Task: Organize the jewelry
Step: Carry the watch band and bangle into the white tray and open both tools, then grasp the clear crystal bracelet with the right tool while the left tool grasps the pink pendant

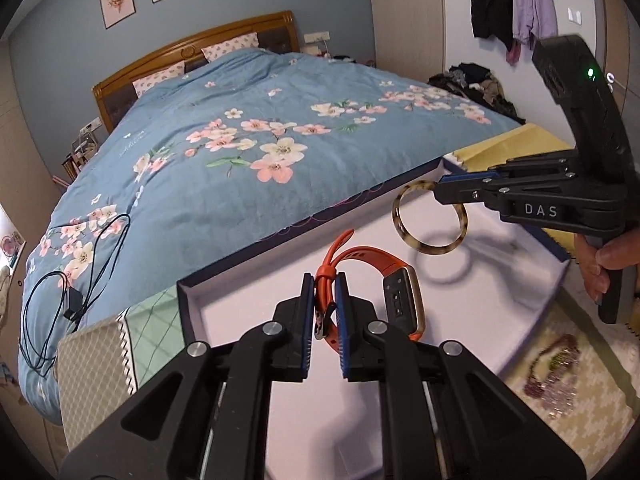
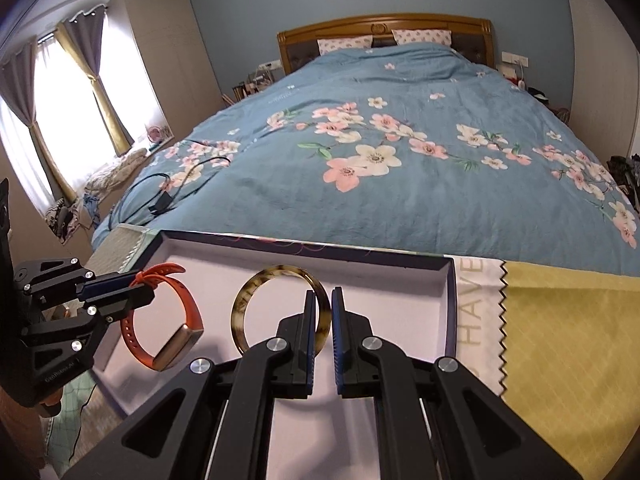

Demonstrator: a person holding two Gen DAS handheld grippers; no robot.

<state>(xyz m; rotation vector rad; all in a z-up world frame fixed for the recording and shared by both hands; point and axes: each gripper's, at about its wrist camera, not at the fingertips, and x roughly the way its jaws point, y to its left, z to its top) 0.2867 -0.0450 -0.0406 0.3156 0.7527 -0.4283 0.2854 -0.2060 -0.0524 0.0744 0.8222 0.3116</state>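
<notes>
While both pieces hang over the tray (image 2: 448, 280) for dropping in, my left gripper (image 1: 325, 312) pinches the watch (image 1: 372, 268) strap and my right gripper (image 2: 324, 320) clamps the bangle (image 2: 256, 292); the beads (image 1: 554, 376) beside it look like a blurred necklace.

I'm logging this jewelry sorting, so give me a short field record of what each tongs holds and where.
left tongs: shut on the orange watch strap
right tongs: shut on the tortoiseshell bangle
position: both items held above the open box
box: white inside, dark rim
still outside box: beaded necklace on patterned cloth

Orange watch (image 1: 360, 258) (clamped) over box (image 1: 188, 300)
</notes>
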